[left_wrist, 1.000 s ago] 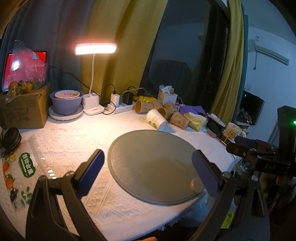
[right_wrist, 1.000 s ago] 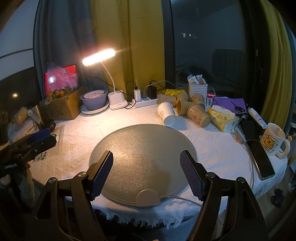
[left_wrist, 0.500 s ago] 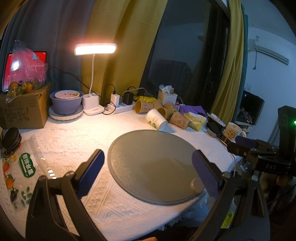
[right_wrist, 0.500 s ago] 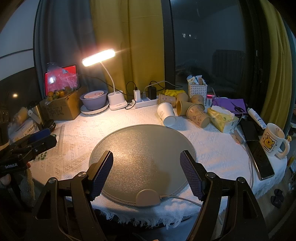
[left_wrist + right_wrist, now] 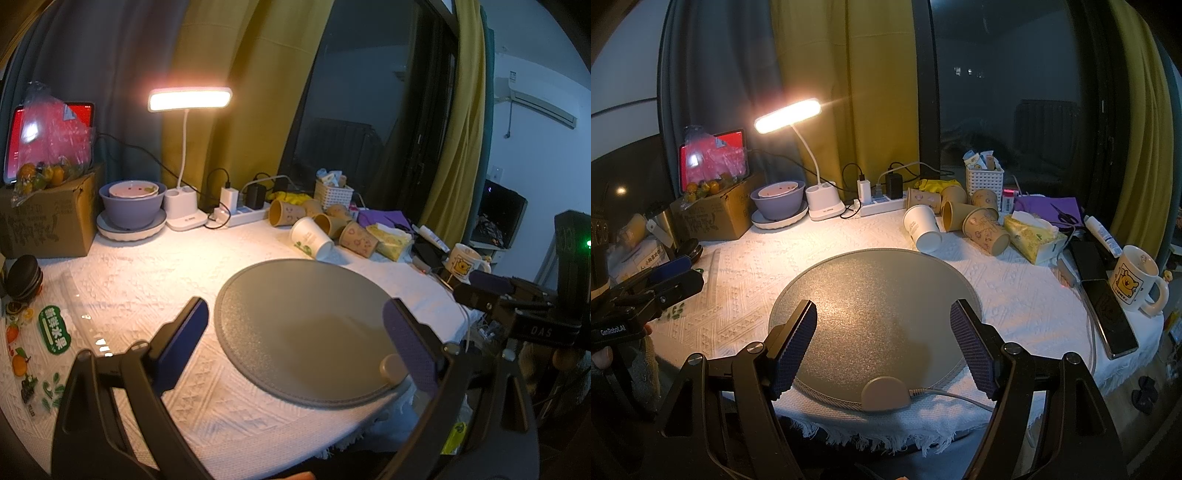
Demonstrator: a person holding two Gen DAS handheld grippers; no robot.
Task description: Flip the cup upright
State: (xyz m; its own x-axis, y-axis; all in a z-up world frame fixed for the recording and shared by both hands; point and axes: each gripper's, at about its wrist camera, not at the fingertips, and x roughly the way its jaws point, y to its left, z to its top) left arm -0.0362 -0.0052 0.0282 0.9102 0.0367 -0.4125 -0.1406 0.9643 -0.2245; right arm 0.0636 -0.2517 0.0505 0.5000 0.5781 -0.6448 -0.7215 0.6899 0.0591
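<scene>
A white paper cup lies on its side at the far edge of the round grey mat; it also shows in the left wrist view. Several brown paper cups lie tipped over behind and right of it. My right gripper is open and empty over the mat's near edge. My left gripper is open and empty over the mat, seen from the left side. Both are well short of the cups.
A lit desk lamp, a purple bowl, a cardboard box and a power strip stand at the back. A tissue pack, phones and a yellow-print mug sit at the right.
</scene>
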